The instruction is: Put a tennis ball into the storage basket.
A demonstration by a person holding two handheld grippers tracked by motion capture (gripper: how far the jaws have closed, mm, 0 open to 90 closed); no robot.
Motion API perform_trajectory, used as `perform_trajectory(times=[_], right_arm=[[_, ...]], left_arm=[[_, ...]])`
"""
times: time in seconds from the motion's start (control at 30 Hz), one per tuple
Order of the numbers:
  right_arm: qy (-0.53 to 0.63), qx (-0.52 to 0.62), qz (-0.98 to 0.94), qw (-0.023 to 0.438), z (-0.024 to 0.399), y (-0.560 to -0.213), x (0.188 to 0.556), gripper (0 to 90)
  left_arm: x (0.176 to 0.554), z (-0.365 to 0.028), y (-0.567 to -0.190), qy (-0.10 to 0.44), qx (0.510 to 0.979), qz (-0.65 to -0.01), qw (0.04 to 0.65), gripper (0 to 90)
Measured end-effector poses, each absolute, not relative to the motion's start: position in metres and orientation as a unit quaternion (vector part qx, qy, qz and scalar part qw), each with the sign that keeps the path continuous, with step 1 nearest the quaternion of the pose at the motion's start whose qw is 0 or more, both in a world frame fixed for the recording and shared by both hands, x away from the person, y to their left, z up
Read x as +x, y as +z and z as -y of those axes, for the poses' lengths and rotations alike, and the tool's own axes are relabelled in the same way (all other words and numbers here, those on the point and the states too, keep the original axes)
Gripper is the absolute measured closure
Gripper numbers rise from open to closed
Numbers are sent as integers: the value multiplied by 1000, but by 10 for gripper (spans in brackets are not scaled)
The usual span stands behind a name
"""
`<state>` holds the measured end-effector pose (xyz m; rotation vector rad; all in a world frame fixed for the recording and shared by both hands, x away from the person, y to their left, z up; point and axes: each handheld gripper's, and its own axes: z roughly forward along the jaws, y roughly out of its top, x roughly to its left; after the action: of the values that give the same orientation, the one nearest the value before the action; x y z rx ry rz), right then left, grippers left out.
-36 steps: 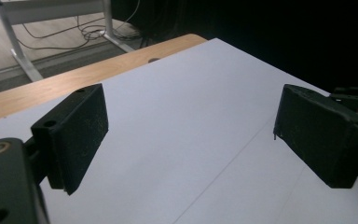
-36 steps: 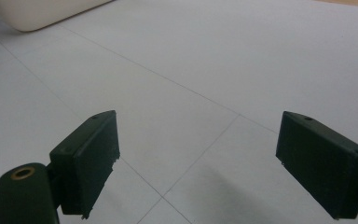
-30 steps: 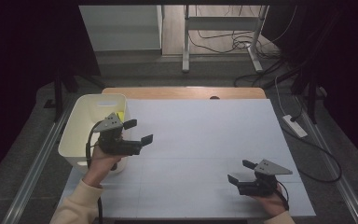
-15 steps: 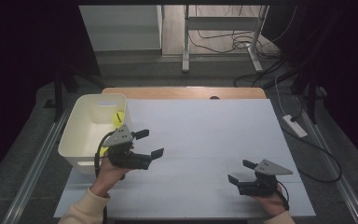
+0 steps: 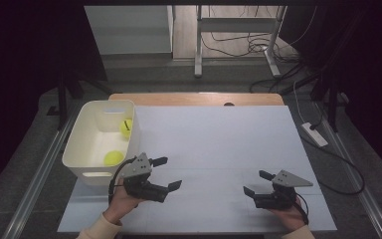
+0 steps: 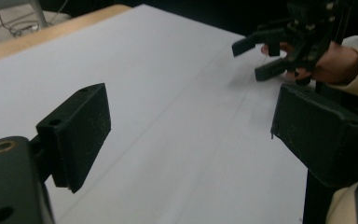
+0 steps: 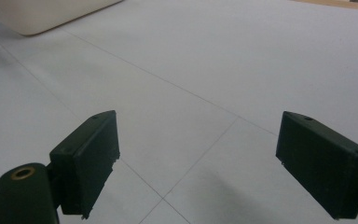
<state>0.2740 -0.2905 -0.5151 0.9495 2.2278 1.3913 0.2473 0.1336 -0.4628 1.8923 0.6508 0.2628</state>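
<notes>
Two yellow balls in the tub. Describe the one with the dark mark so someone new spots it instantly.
Find the white tub at the left edge of the table's white sheet. Two yellow balls lie inside; take the ball at the far end, against the right wall. It carries a dark mark, while the nearer ball looks plain.

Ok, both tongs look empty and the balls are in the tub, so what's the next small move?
Probably just set the left tongs down on the white table sheet and rest. Both yellow-green tennis balls lie inside the white plastic tub, the left jaws stand open with nothing between them, the right tongs are open and empty too, and no other loose item shows on the sheet.
</notes>
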Motion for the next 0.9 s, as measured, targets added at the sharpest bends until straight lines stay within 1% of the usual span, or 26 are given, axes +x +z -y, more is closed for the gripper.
perform_trajectory(times=[0.3, 0.63, 0.9], right_arm=[[490, 334, -786, 173, 290, -515, 274, 133], [491, 331, -788, 171, 290, -516, 274, 133], [490, 329, -790, 169, 290, -516, 274, 132]], left_arm=[[240, -140, -504, 98, 803, -305, 503, 109], [240, -150, -525, 109, 804, -332, 481, 109], [240, -156, -529, 114, 803, -336, 478, 109]])
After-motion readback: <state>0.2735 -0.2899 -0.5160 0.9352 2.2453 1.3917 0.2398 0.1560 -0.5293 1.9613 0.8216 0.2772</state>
